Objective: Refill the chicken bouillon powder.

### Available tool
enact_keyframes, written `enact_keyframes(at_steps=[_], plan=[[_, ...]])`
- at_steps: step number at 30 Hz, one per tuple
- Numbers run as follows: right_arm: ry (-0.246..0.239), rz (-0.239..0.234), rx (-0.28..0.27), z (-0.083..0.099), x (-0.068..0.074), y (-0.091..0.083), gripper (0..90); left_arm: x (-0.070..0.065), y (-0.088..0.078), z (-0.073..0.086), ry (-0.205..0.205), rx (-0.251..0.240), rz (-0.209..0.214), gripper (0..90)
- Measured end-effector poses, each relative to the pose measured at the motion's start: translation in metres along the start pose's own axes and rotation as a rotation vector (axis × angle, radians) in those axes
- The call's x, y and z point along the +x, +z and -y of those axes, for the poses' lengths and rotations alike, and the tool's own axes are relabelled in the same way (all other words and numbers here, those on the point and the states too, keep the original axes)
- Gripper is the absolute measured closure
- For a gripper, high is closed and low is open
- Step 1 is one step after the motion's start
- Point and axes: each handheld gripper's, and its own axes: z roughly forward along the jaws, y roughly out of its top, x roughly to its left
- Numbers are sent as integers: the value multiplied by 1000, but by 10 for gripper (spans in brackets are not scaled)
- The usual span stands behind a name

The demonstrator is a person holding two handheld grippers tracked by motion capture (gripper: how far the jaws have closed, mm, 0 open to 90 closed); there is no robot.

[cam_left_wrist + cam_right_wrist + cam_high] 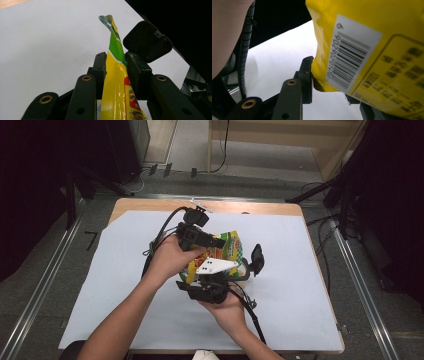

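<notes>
Snack bag (pixel 231 246), yellow with a green top, is held above the bench (pixel 280 210) between the two grippers. In the left gripper view, the left gripper (pixel 115 66) has its jaws clamped on the bag's thin edge, the foil pinched flat between the two pads with the green corner rising past their tips. In the right gripper view, the right gripper (pixel 322 82) grips the bag's lower corner: the left jaw presses against the yellow foil beside the barcode, the other jaw mostly hidden behind the bag. White paper sheet (pixel 300 285) covers the bench beneath both jaws.
</notes>
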Motion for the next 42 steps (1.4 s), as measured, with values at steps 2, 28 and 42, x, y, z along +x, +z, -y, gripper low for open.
enact_keyframes(at_steps=[2, 28, 42], plan=[[0, 0, 0, 0, 0, 0, 664, 0, 0, 0, 1, 1, 0, 701], [-9, 5, 0, 1, 1, 1, 663, 0, -1, 3, 5, 3, -8, 701], [-29, 6, -16, 8, 6, 8, 651, 3, -5, 11, -2, 23, 3, 715]])
